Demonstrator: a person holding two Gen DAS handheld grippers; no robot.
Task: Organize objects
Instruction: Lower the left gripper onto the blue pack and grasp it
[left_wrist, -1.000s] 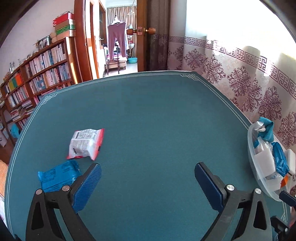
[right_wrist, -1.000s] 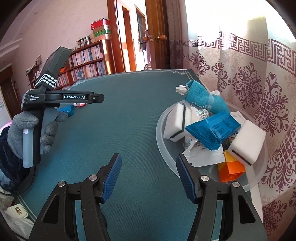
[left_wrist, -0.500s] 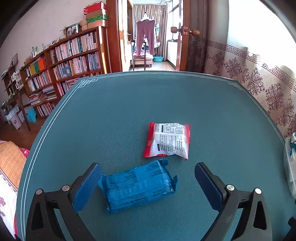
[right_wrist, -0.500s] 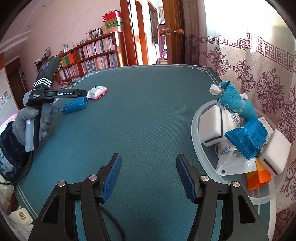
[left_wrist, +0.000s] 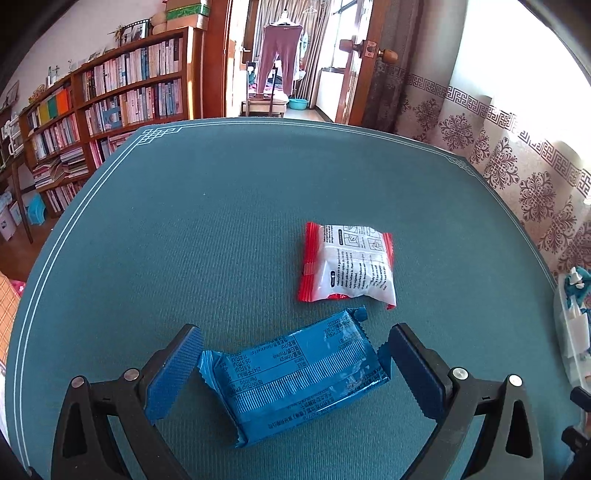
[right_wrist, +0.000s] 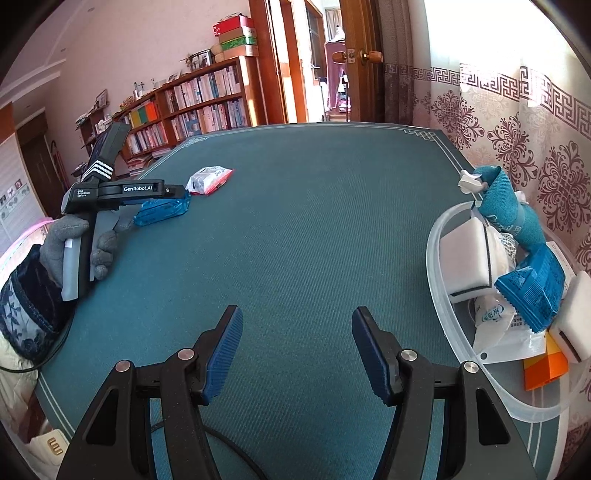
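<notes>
A blue snack packet (left_wrist: 295, 376) lies flat on the teal table, between the wide-apart fingers of my left gripper (left_wrist: 293, 338). The pads stand at the packet's crimped ends without squeezing it. Just beyond it lies a red-and-white packet (left_wrist: 347, 269). In the right wrist view the left gripper (right_wrist: 177, 195), held by a gloved hand (right_wrist: 74, 236), hovers over the blue packet (right_wrist: 162, 212), with the red-and-white packet (right_wrist: 208, 179) behind. My right gripper (right_wrist: 295, 325) is open over bare cloth, nothing between its fingers.
A clear plastic bowl (right_wrist: 436, 258) at the table's right edge holds white sponges, a teal cloth, another blue packet and an orange block; its rim (left_wrist: 565, 332) shows at the right of the left wrist view. A patterned curtain hangs right, bookshelves stand left.
My left gripper swung left, away from the bowl, and came down over the blue packet, which now lies between its fingers. The right gripper drifted left from the bowl, jaws unchanged.
</notes>
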